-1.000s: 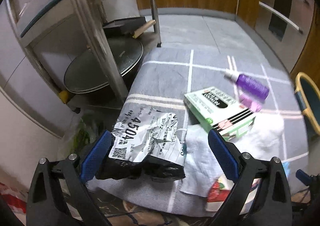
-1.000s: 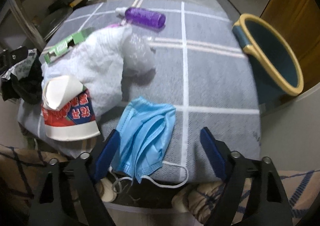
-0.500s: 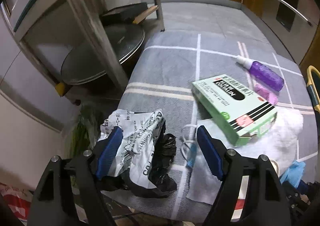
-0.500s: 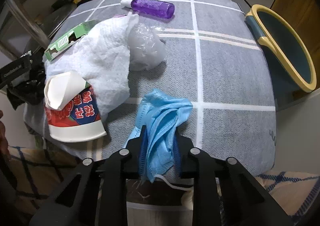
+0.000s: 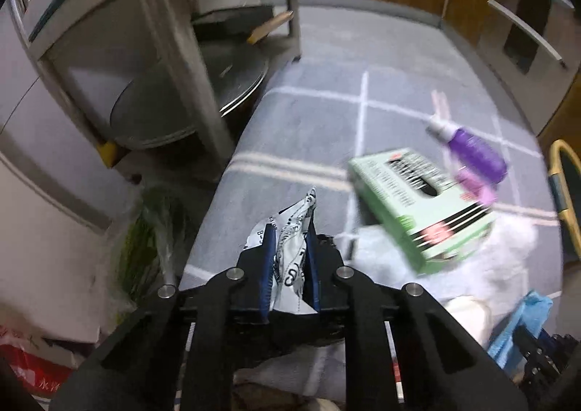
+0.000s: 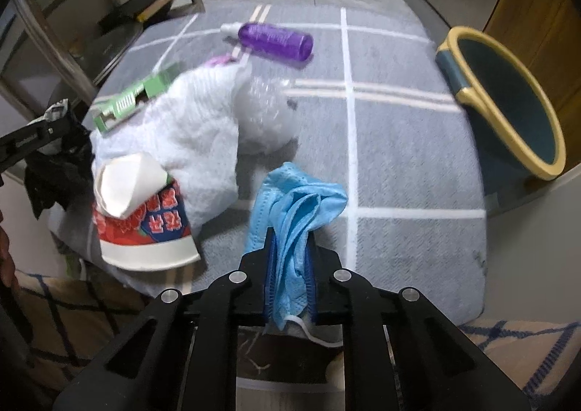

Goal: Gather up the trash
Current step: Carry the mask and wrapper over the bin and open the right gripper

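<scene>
1. Down at the near edge of the grey checked cloth (image 6: 399, 142), the right gripper (image 6: 290, 262) is pinched tight on a crumpled blue face mask (image 6: 301, 200), its white ear loop dangling below the fingers.
2. Over at the cloth's left corner, the left gripper (image 5: 289, 247) is clamped on a printed courier bag (image 5: 294, 225), black plastic bunched beneath it.
3. Beyond them lie a red paper cup (image 6: 145, 218), a white tissue heap (image 6: 196, 127), a green box (image 5: 421, 200) and a purple bottle (image 6: 276, 40).
4. Well off to the right stands a yellow-rimmed bin (image 6: 508, 102).
5. Both pickups look made; I'd say the carry comes next, each load swung over the bin's mouth before letting go.
6. Loose mask straps could snag the cup.
</scene>
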Demonstrator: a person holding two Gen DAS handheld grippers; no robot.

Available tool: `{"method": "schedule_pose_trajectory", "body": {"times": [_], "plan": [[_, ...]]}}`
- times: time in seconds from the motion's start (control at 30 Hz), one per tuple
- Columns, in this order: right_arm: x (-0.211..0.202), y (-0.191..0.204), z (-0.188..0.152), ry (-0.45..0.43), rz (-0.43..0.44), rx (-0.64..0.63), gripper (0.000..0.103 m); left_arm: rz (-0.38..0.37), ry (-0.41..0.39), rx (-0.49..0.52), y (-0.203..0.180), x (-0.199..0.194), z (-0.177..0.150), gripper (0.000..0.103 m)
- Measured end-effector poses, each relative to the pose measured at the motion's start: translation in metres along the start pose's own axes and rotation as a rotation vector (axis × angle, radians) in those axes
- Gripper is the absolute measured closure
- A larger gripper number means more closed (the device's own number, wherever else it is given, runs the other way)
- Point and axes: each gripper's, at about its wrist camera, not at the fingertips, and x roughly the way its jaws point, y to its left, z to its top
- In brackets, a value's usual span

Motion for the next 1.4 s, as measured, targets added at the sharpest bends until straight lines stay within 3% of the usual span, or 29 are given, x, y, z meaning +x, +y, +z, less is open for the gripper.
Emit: {"method": "schedule_pose_trajectory", "body": {"times": [0.1,0.47,0.87,1.4], "plan": [[-0.012,-0.005,0.004,-0.046,-0.021,0.0,0.088,-0.038,-0.05,-0.007,-0.004,-0.015,0.005,0.088],[-0.043,-0.01,0.024,-0.19,-0.039,-0.03,0.089,-0.09,-0.235,0.142,-0.042,-0.061,0.017,0.088],[-0.073,-0.037,0.046,-0.298,-0.031,0.038,0.091,-0.147,-0.324,0.224,-0.066,-0.089,0.019,0.088],[-0.134,-0.088,0.092,-0.408,0.016,0.12,0.091,-0.285,-0.411,0.286,-0.096,-0.131,0.032,0.088]]}}
